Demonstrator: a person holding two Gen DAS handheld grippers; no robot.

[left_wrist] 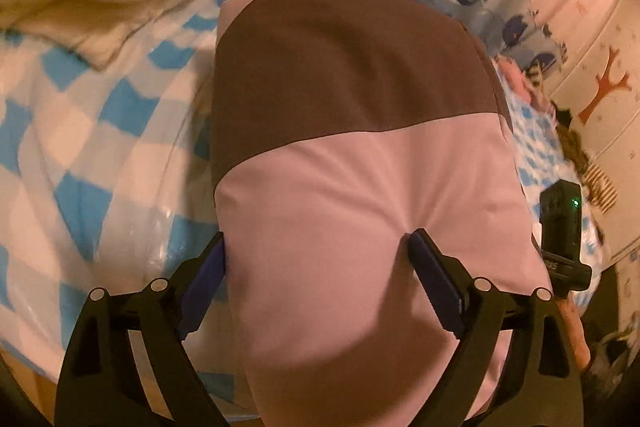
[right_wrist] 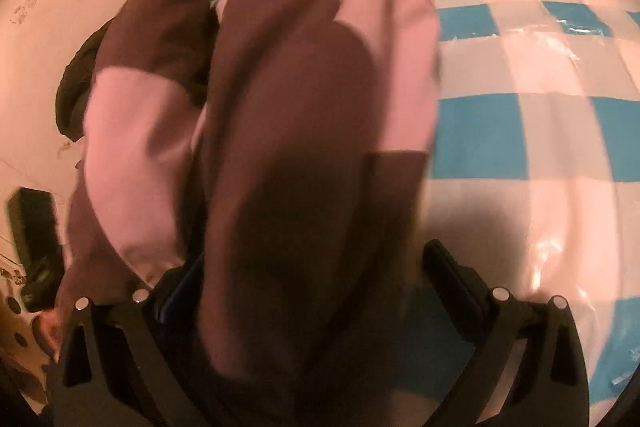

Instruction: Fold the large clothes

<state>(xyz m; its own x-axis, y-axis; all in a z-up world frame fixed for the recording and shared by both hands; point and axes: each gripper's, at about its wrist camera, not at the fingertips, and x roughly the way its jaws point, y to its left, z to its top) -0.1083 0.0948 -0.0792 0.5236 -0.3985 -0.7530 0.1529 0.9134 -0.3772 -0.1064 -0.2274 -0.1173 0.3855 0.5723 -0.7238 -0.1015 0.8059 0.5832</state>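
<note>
Between the left claw's (left_wrist: 316, 243) spread fingers lies the garment (left_wrist: 360, 155).

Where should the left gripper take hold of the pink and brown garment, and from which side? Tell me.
Grip the pink end of the pink and brown garment, the part already between the open left gripper fingers, coming from the near side along the garment's length. That end lies flat and smooth on the blue checked cover, and its left edge sits by the left finger, so a pinch there probably catches the layers together.
</note>
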